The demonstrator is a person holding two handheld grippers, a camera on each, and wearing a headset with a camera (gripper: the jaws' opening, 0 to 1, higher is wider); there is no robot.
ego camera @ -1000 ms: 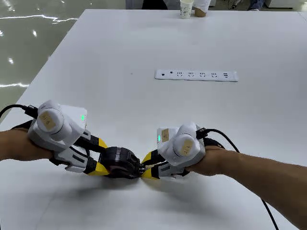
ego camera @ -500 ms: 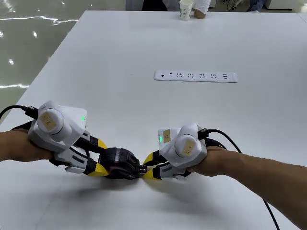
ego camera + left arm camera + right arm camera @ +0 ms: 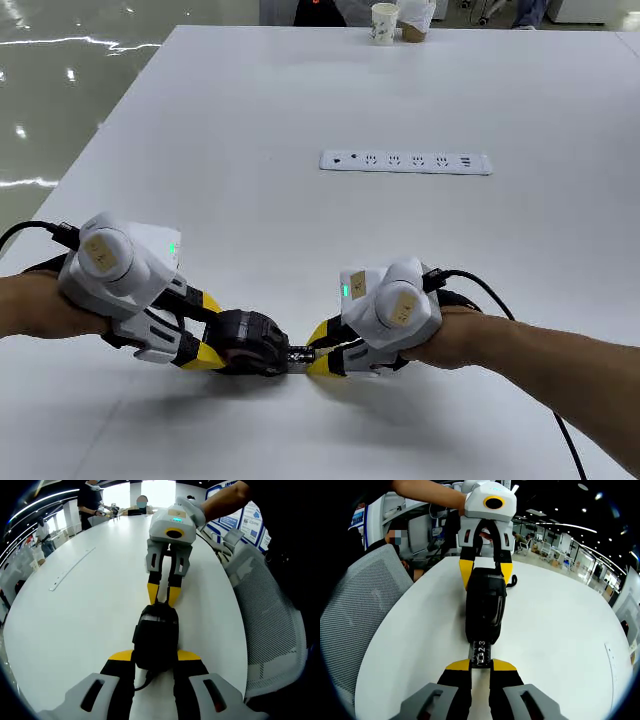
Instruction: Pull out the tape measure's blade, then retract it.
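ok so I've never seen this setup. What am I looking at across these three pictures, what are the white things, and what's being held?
No robot here: a person holds a hand-held gripper in each hand, a white housing with two yellow-tipped jaws. The wide picture comes from a headset camera looking down at a white table. The two round pictures come from a camera on each gripper, looking along its own jaws, so each one faces the other gripper. The left hand-held gripper is clamped on the black tape measure. The right hand-held gripper pinches the blade, with a short length drawn out; its numbers show in the right gripper view. Farther back lie a white power strip and a paper cup.
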